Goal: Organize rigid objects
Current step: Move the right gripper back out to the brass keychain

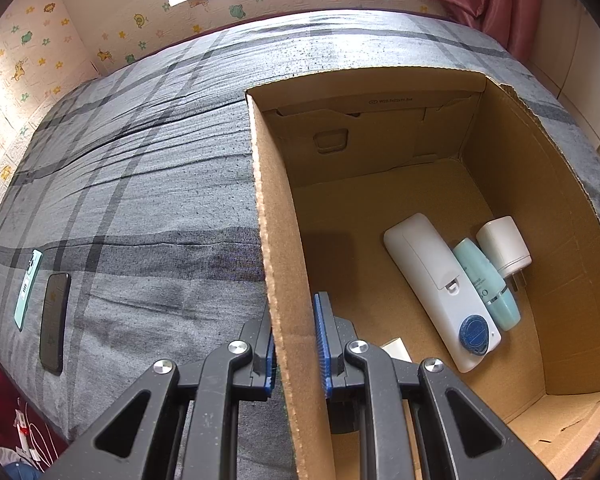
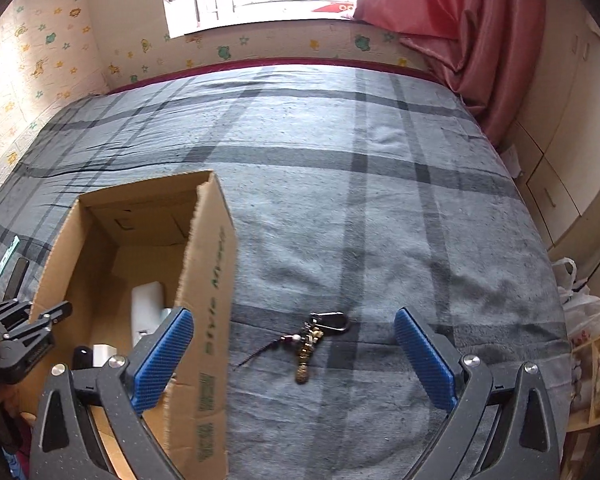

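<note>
- Left tongs [image 1: 298, 344]: clamped on the near wall of the cardboard box [image 1: 276, 240], lower centre of the left wrist view.
- Box on the bed [image 2: 340, 200]; white device [image 1: 440, 288], teal bottle [image 1: 486, 284] and white plug adapter [image 1: 504, 246] lie touching inside, at frame right.
- Right tongs [image 2: 294, 354]: wide apart, with the keychain [image 2: 314, 340] on the bed between the pads, lower centre.
- Two phones [image 1: 54, 320] at left edge.

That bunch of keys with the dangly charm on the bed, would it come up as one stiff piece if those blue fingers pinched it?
Probably not. The key bunch with dark clip and brass charm looks like loose linked parts, so it would likely dangle and swing. Its thin tassel strand looks floppy. Lying flat on the soft grey plaid blanket, it probably won't roll, though the open right gripper may press into fabric.
</note>
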### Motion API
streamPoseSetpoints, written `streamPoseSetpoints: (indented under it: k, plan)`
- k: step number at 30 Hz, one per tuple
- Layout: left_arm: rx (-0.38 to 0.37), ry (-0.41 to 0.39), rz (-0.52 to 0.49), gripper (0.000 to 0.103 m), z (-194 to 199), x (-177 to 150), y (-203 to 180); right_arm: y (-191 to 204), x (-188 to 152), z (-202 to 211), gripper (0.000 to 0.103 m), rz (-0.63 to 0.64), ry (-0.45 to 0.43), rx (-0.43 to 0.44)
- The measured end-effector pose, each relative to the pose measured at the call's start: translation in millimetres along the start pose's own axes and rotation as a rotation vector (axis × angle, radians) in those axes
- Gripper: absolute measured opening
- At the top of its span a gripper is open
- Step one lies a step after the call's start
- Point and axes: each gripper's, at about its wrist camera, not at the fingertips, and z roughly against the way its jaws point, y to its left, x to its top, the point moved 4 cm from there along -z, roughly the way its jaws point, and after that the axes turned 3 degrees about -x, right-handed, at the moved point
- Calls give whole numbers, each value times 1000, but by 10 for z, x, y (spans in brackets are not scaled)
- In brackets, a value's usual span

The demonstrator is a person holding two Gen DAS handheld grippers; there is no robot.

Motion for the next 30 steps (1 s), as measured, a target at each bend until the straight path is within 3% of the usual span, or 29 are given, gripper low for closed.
streamPoseSetpoints:
  k: [14,30]
  plan:
    - [4,-4,-4,18,2,-2,-23,-267,-497,-467,102,-60,39,-13]
    - [4,-11,-5,18,16,-14,-17,-176,-559,-1026,102,-41,131,-6]
